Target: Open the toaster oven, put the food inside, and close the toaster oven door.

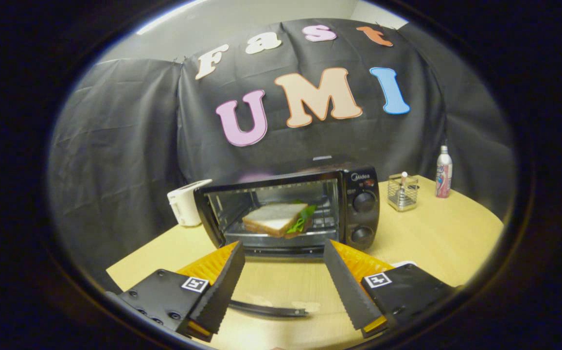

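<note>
Two fingers (284, 253) spread, sandwich (276, 218) inside toaster oven (359, 204)

A staged recording booth got up as a kitchen corner: black cloth (115, 146) hangs as the backdrop under a plain pale wall (261, 14), and a light wooden counter (436, 233) carries a toaster oven (290, 209), a white toaster (186, 201), a wire caddy (402, 192) and a spray bottle (444, 172).

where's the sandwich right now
In the gripper view the sandwich lies on the rack inside the open toaster oven, beyond the open claw, with the white toaster off to the oven's left.
</note>
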